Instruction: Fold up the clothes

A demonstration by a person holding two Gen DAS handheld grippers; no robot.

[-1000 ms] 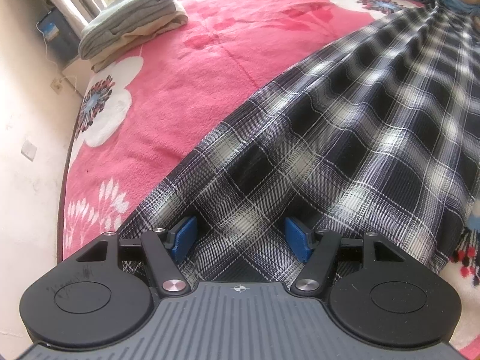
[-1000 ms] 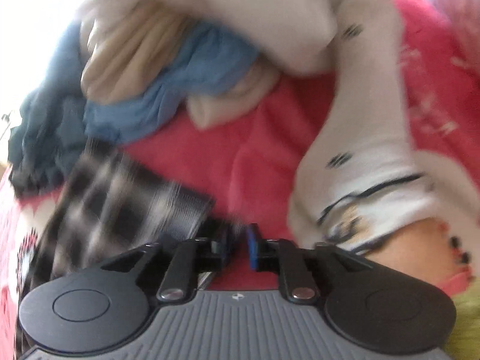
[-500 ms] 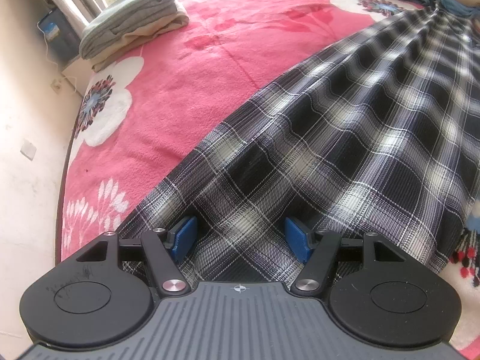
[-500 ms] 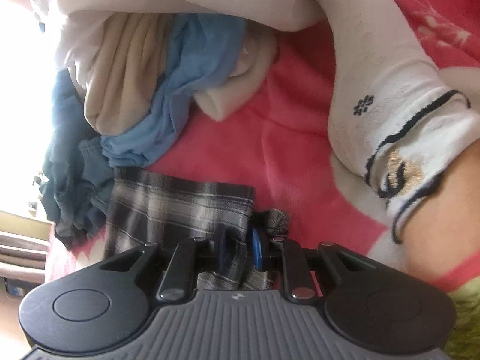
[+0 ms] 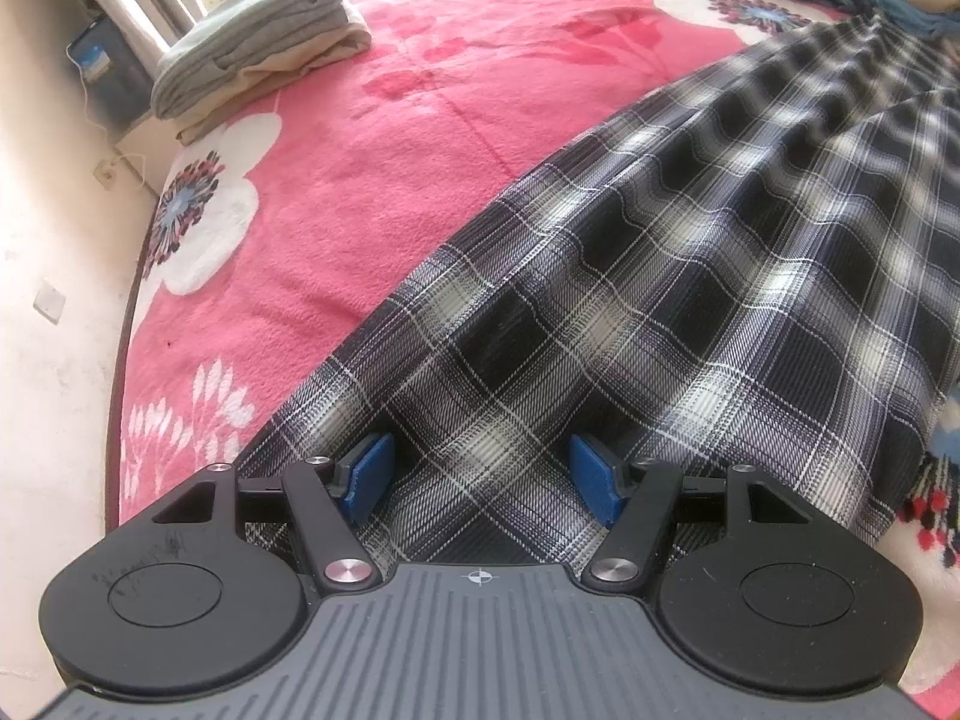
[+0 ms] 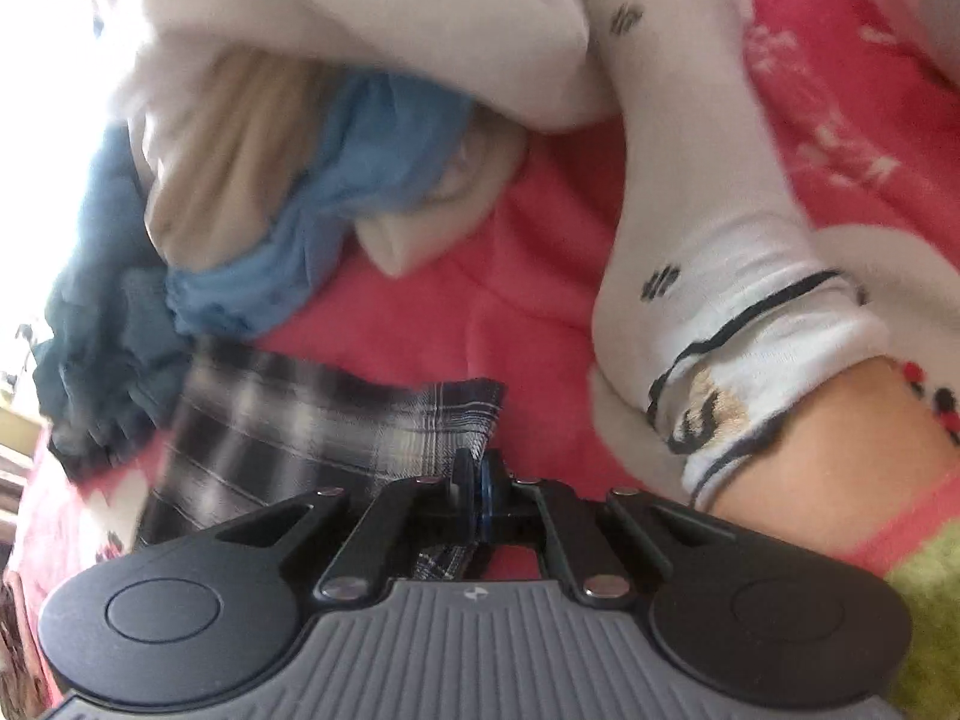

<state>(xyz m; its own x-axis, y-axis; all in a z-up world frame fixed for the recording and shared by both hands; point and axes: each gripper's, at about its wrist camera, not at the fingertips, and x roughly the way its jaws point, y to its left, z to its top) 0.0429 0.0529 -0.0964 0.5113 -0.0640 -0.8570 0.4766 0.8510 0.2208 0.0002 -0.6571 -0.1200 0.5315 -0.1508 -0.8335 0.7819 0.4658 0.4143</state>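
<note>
A: Where's the black-and-white plaid woven garment [image 5: 690, 276]?

B: Stretched lengthwise across the pink fleece bed cover [image 5: 384, 138]. The right gripper [image 6: 474, 480] has pinched its far corner; the left gripper [image 5: 480, 480] straddles the near hem, jaws wide, pads off the cloth.

A: Texture?

B: Thin, limp, ridged.

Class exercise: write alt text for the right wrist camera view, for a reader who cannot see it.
The right gripper is pinched shut on the corner of a black-and-white plaid garment lying on a pink floral blanket. Behind it sits a blurred heap of white, beige and blue clothes; a foot in a white patterned sock rests at right.
</note>
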